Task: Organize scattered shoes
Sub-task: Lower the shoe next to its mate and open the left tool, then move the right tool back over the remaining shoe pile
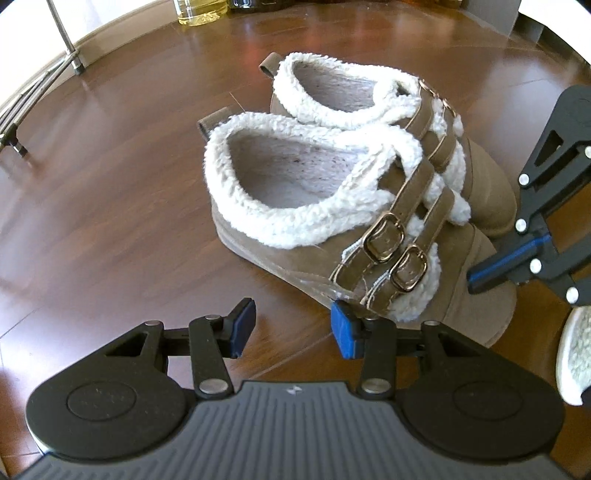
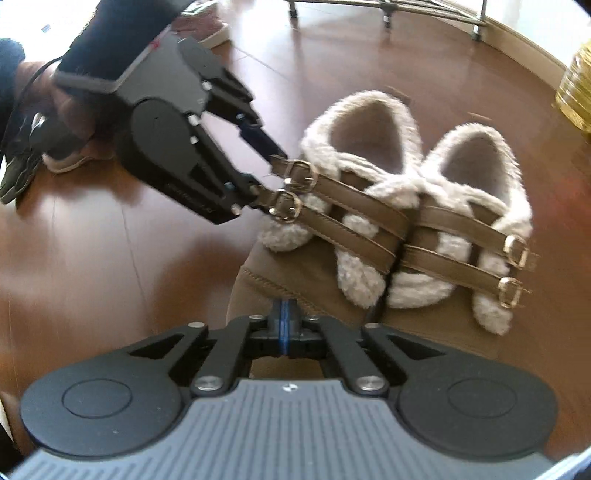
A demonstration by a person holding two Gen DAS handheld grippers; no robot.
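Observation:
Two tan shoes with white fleece lining and double buckle straps stand side by side on the wooden floor. The nearer shoe [image 1: 295,206] [image 2: 317,229] lies against the farther shoe [image 1: 343,92] [image 2: 476,221]. My left gripper [image 1: 293,330] [image 2: 269,177] is open over bare floor, and its right pad [image 1: 345,332] sits at the nearer shoe's side by the buckles. My right gripper [image 2: 284,317] [image 1: 480,277] is shut, with its closed tips against the nearer shoe's toe and nothing between them.
A metal rack [image 1: 74,55] [image 2: 388,11] stands at the floor's edge, with a yellow bottle [image 1: 201,11] [image 2: 576,99] nearby. Other shoes [image 2: 74,162] lie behind the left hand. Another fleece-lined item [image 1: 576,362] shows at the right edge.

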